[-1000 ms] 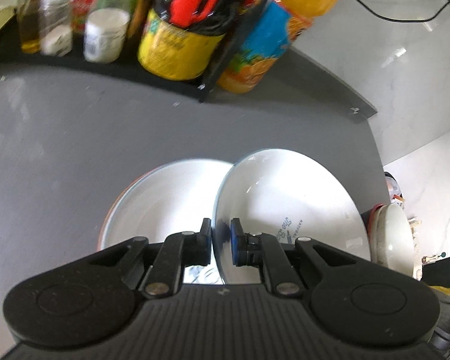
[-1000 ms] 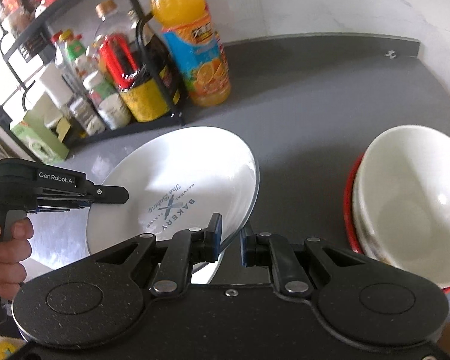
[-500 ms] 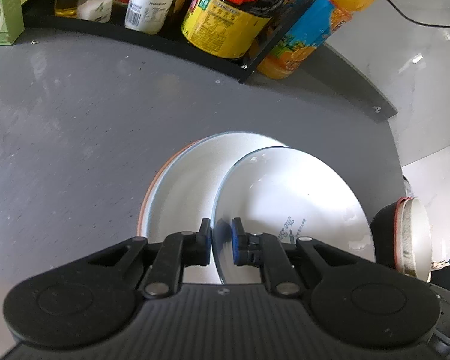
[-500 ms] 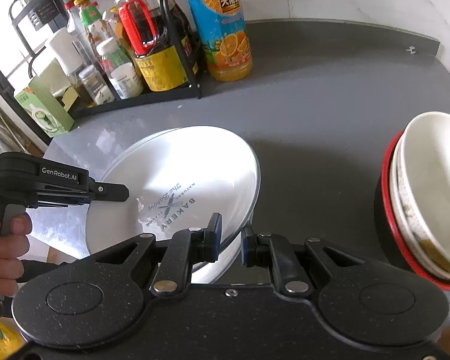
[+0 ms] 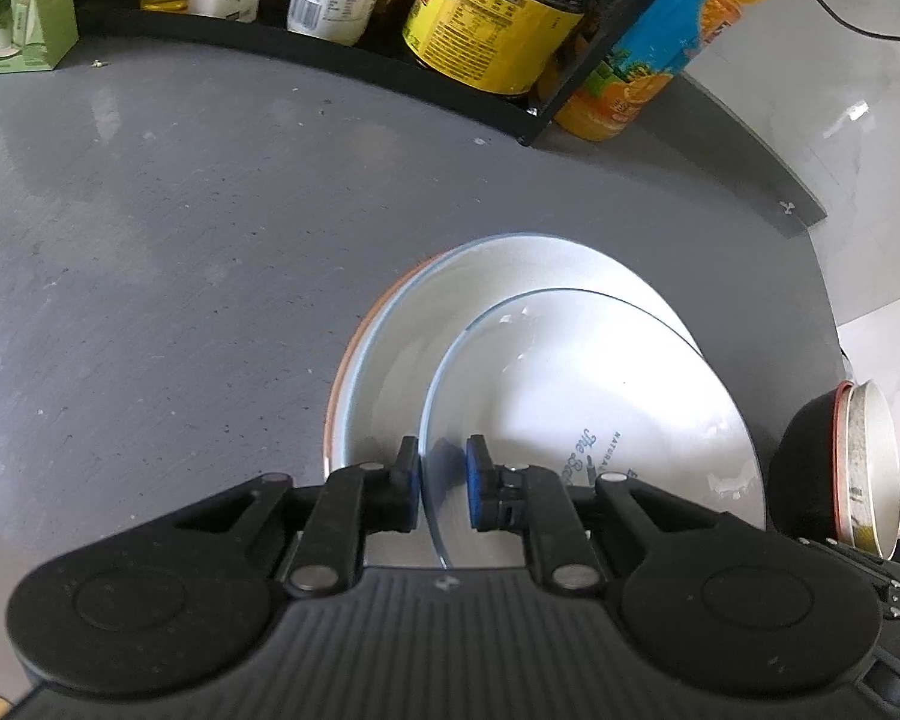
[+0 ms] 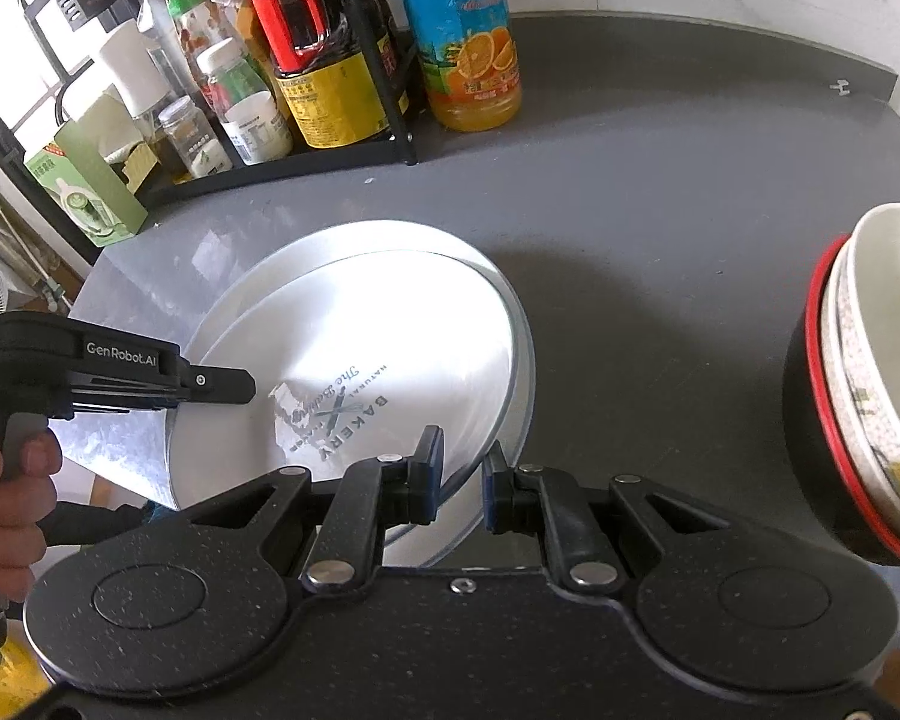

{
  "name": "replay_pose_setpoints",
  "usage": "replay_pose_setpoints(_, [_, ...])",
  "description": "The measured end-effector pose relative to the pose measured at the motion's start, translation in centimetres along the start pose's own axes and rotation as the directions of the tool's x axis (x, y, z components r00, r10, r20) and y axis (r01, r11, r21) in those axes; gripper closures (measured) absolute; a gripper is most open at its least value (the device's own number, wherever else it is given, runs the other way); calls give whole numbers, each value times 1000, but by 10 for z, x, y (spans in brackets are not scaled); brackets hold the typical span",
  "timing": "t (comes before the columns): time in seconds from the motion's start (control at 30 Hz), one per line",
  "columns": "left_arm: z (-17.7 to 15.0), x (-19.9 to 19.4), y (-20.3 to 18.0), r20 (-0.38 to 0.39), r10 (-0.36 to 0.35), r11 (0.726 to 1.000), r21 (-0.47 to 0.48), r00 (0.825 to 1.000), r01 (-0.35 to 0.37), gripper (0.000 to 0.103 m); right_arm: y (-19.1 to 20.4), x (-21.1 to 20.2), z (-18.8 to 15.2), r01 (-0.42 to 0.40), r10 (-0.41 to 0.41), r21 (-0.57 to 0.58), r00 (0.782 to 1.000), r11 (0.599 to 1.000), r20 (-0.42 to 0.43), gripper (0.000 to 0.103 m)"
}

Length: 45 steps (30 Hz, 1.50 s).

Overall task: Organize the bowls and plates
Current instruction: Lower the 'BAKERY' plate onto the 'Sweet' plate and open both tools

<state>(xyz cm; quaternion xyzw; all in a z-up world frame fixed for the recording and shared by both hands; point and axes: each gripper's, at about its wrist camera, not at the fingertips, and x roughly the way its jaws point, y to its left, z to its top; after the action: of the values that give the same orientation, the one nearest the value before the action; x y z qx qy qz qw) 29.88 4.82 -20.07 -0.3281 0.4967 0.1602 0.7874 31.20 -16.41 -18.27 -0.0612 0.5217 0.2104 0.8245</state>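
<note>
Gripping the printed plate [image 5: 600,408] by its rim, my left tool [image 5: 443,483] tilts it over the stacked plates [image 5: 390,372] on the grey surface [image 5: 180,240].

My right tool [image 6: 463,483] straddles the opposite rim, seemingly loose; stacked bowls [image 6: 870,396] sit right.

Grey surface [image 6: 660,228] fills most of both views, lightly speckled. Black wire rack [image 6: 384,90] at upper left of right wrist view, crowded with bottles and jars. Dark sauce bottle [image 6: 324,78], yellow label, red handle, at rack's right end. Orange juice bottle [image 6: 462,42] just right of rack, standing on surface. White jar [image 6: 258,126] left of sauce bottle. Green box [image 6: 90,180] at rack's left end. Black cable [image 5: 852,18] upper right of left wrist view.
</note>
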Motion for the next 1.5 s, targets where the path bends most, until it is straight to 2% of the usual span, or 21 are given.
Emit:
replay_pose_setpoints(0.17, [-2, -2, 0, 16, 8, 1000, 10, 1000, -8, 90, 1, 3, 3, 2, -2, 9, 1000, 1000, -26, 87])
replay_pose_setpoints(0.27, [-3, -3, 0, 27, 13, 1000, 23, 1000, -14, 90, -4, 2, 5, -23, 27, 65, 998, 998, -55, 83])
replay_pose_setpoints(0.43, [-6, -2, -4, 44, 28, 998, 55, 999, -31, 90, -3, -2, 4, -10, 16, 70, 997, 997, -76, 83])
replay_pose_setpoints(0.53, [-9, -1, -7, 52, 39, 996, 74, 998, -43, 90, -5, -3, 2, 32, -24, 94, 996, 995, -83, 93])
replay_pose_setpoints(0.57, [-10, -1, -8, 59, 46, 995, 86, 997, -51, 90, -7, -3, 2, 42, -34, 102, 996, 994, -78, 103])
replay_pose_setpoints(0.8, [-7, 1, -12, 28, 74, 992, 102, 997, -76, 89, -9, -3, -1, 64, -59, 90, 997, 994, -53, 103])
replay_pose_setpoints(0.97, [-3, -5, -9, 26, 86, 993, 72, 996, -88, 88, -7, -2, 1, 67, -63, 79, 997, 995, -49, 103])
replay_pose_setpoints(1.07, [1, -15, -11, 71, 98, 990, 91, 993, -104, 82, -7, -2, 1, 63, -59, 82, 997, 995, -48, 103])
replay_pose_setpoints(1.13, [4, -21, -11, 80, 96, 990, 91, 992, -103, 74, -7, -3, 2, 61, -58, 84, 997, 995, -48, 103])
replay_pose_setpoints(1.27, [6, -30, -15, 94, 88, 991, 96, 992, -97, 67, -7, -4, -1, 46, -43, 94, 998, 995, -38, 102])
replay_pose_setpoints(1.37, [4, -35, -20, 102, 71, 991, 107, 992, -82, 57, -10, -10, -3, 16, -14, 127, 1000, 992, -16, 101])
replay_pose_setpoints(1.5, [1, -41, -31, 105, 47, 988, 140, 993, -61, 45, -14, -33, -6, 27, -36, 171, 998, 985, 49, 96])
